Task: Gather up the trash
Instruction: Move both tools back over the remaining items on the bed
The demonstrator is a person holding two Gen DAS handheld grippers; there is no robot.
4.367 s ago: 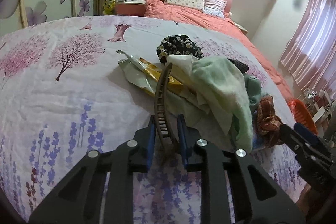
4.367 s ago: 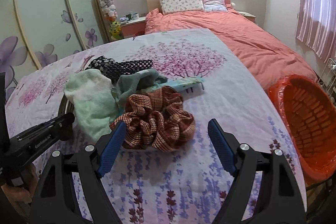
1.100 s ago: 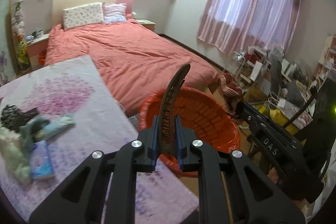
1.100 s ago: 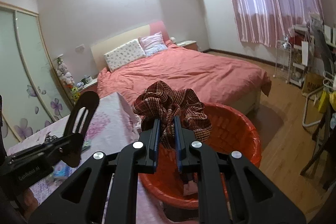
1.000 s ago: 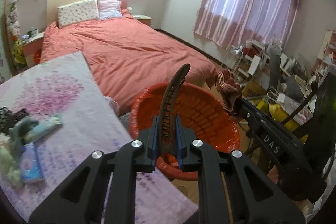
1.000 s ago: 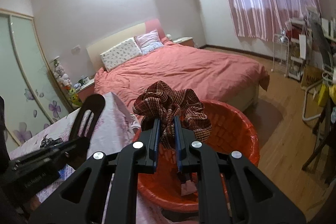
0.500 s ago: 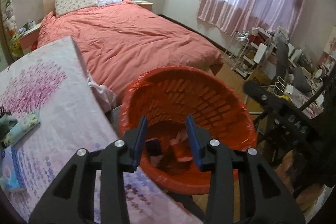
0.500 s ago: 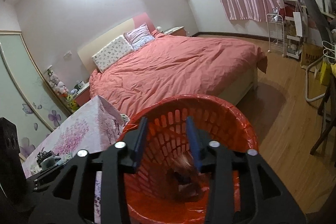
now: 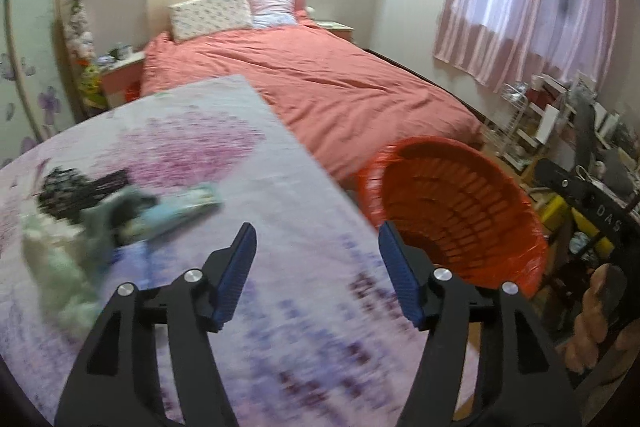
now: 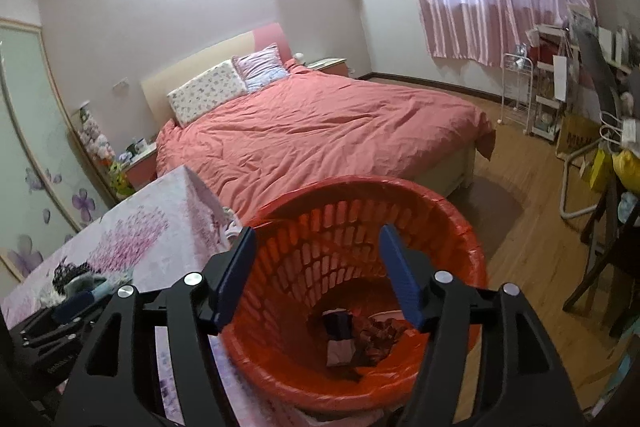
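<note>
An orange slatted basket [image 10: 460,227] stands on the floor beside the flowered table [image 9: 280,211]. Inside it lie the red-brown scrunchie [image 10: 380,331] and other bits of trash. My right gripper [image 10: 316,275] hangs over the basket, its jaws opening with nothing between them. My left gripper [image 9: 316,271] is above the table's edge, the basket [image 9: 460,203] to its right; its jaws are opening too and hold nothing. A heap of cloths and packets [image 9: 100,219] lies at the left of the table. The heap [image 10: 80,281] also shows small in the right wrist view.
A bed with a coral cover [image 10: 320,131] fills the room behind the table. Shelves and clutter [image 10: 560,95] line the wall under the pink curtains. A hand on the right gripper's handle [image 9: 600,315] shows at the far right. Wooden floor [image 10: 540,247] lies beyond the basket.
Both grippers opened; the dark comb-like clip and the scrunchie dropped into the basket. The left gripper then swung left, from over the basket to over the table's edge.
</note>
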